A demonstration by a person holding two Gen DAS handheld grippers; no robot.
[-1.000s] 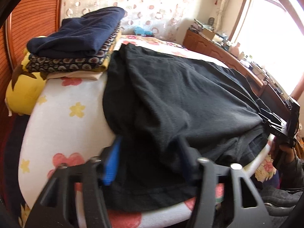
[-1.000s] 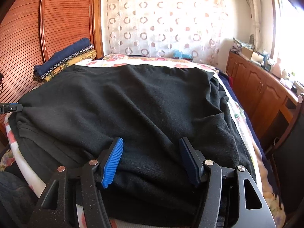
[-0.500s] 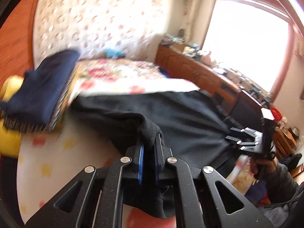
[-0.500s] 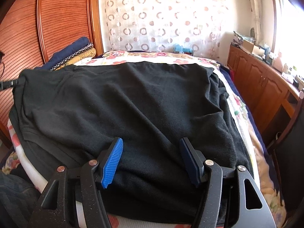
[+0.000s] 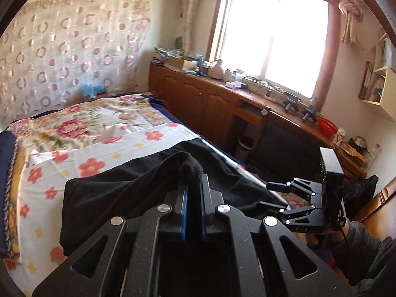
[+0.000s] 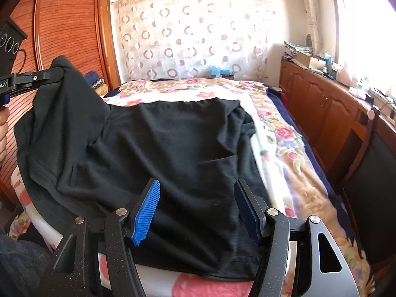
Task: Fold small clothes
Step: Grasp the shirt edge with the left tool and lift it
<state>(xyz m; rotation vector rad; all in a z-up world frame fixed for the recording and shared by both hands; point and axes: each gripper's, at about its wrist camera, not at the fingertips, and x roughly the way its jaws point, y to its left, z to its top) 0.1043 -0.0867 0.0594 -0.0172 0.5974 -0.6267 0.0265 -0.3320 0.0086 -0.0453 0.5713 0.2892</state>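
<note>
A black T-shirt (image 6: 173, 153) lies spread on the floral bed sheet (image 6: 277, 133). My left gripper (image 5: 193, 188) is shut on the shirt's left edge (image 5: 190, 165) and holds it lifted above the bed; in the right wrist view it shows at the upper left (image 6: 53, 76) with the cloth hanging from it. My right gripper (image 6: 196, 210) is open, its blue pads on either side of the shirt's near hem, low over the cloth. It also shows in the left wrist view (image 5: 277, 198), open at the right.
A stack of folded clothes (image 6: 97, 83) lies at the bed's far left by the wooden wardrobe (image 6: 64, 24). A wooden cabinet (image 5: 210, 104) with clutter runs along the right under the window. A dark chair (image 6: 366, 173) stands by the bed's right side.
My left gripper closed on the shirt's left edge and raised it up and over toward the right. My right gripper stayed open over the near hem.
</note>
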